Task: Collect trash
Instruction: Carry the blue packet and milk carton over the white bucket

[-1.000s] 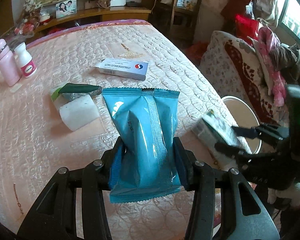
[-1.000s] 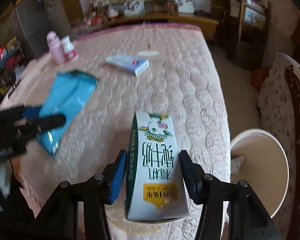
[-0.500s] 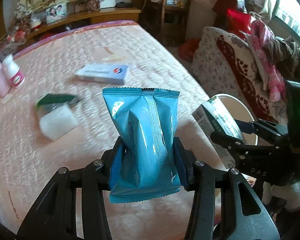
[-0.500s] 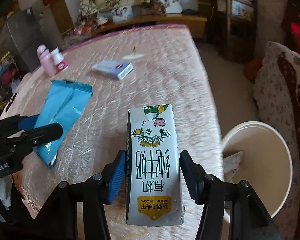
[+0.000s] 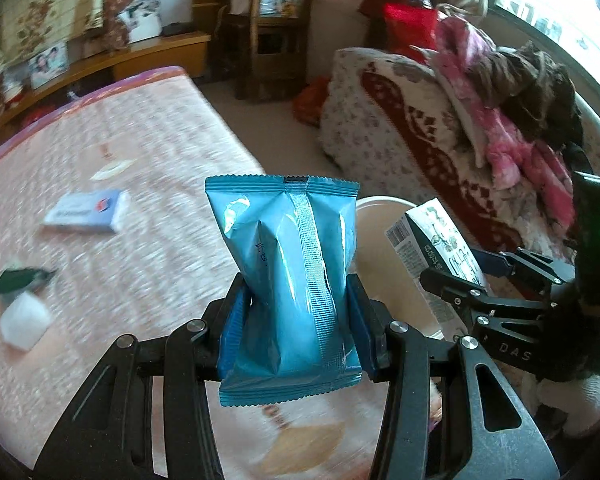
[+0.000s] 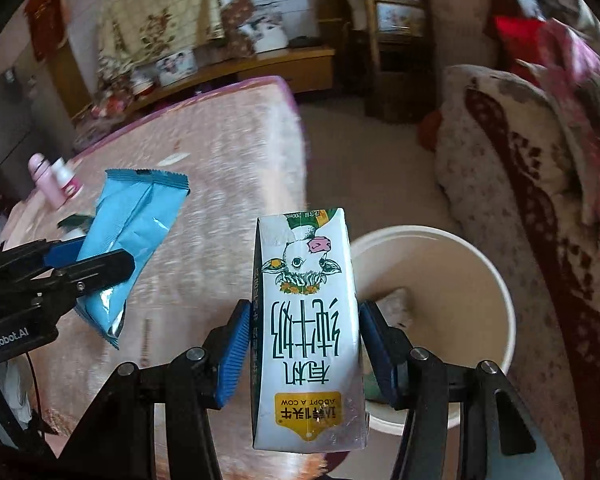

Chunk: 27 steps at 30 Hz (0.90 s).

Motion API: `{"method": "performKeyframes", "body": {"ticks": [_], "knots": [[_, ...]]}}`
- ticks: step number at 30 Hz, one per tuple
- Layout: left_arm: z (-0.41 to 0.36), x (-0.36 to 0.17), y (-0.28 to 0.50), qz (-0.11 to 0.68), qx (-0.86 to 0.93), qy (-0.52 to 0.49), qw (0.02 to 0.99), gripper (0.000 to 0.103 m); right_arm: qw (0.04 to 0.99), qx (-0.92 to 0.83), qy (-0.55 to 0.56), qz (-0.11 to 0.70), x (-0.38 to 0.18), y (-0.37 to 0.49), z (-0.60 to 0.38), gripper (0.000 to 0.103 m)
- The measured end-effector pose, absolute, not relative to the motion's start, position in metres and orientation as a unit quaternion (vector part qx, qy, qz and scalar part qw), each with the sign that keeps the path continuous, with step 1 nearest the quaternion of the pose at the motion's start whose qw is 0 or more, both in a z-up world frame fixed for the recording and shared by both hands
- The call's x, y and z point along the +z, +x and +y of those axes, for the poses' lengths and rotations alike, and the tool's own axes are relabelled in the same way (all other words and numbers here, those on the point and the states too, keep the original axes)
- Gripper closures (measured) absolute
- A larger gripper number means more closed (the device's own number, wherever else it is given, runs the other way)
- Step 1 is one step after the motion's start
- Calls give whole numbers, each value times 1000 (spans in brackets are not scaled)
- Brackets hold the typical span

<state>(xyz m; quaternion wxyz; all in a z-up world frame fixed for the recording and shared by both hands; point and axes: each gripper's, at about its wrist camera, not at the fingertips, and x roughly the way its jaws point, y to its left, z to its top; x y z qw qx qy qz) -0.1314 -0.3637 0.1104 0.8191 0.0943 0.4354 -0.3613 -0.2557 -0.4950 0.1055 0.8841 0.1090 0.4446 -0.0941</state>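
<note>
Left tool (image 5: 298, 326) is clamped on the blue snack packet (image 5: 288, 280); long axis runs along the fingers, top seal pointing away. Right tool (image 6: 304, 350) is clamped on the milk carton (image 6: 306, 332), also lengthwise, print upside down, gabled end away. The white bin (image 6: 496, 280) sits just ahead-right of the carton, partly hidden by it; its contents are hard to make out. The bed (image 5: 140, 160) is motion-blurred.
</note>
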Motion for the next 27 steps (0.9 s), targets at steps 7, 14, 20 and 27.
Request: {"method": "performKeyframes", "body": {"ticks": [7, 14, 20, 27], "knots": [[-406, 101, -133, 443, -385, 98, 804, 58, 875, -138, 136, 444, 100, -275, -538, 50], [-434, 89, -137, 449, -404, 98, 791, 58, 864, -163, 159, 450, 85, -284, -563, 50], [-447, 80, -136, 458, -410, 97, 783, 58, 857, -172, 171, 454, 74, -289, -576, 50], [-454, 78, -138, 456, -412, 103, 782, 58, 853, -174, 177, 459, 66, -289, -581, 50]]}}
